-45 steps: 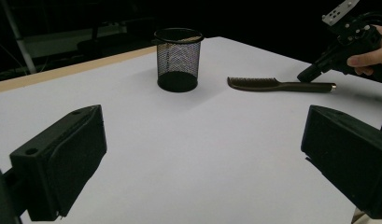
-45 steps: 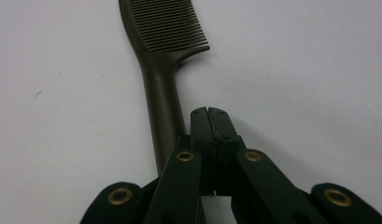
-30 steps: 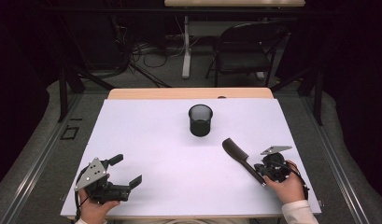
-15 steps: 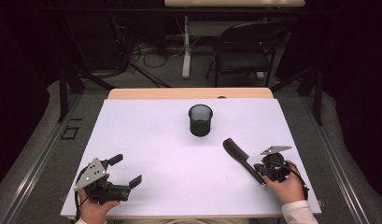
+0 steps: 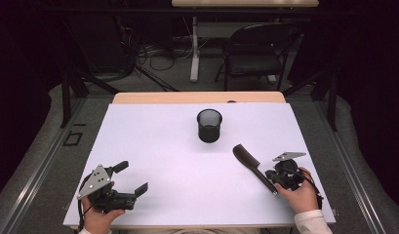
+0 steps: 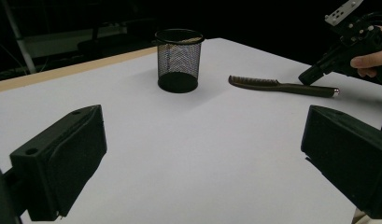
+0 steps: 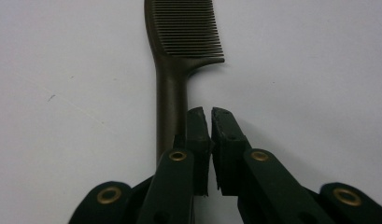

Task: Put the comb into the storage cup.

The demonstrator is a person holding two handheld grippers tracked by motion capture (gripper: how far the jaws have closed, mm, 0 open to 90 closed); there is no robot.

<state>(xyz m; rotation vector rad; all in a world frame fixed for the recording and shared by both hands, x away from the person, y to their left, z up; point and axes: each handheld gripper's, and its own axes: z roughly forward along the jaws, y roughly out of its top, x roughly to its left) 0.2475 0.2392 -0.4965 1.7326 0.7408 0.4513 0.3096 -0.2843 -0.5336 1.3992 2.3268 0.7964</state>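
Upright, mesh cup [image 5: 209,126] empty, comb [image 5: 253,167] beside nearly-closed right tool [image 7: 211,112], left tool [image 5: 131,177] spread.

the comb [image 7: 172,70] looks like smooth dark-brown plastic, the cup [image 6: 178,60] black wire mesh, the table cover [image 5: 153,141] matt white, its far edge [image 5: 197,97] wood.
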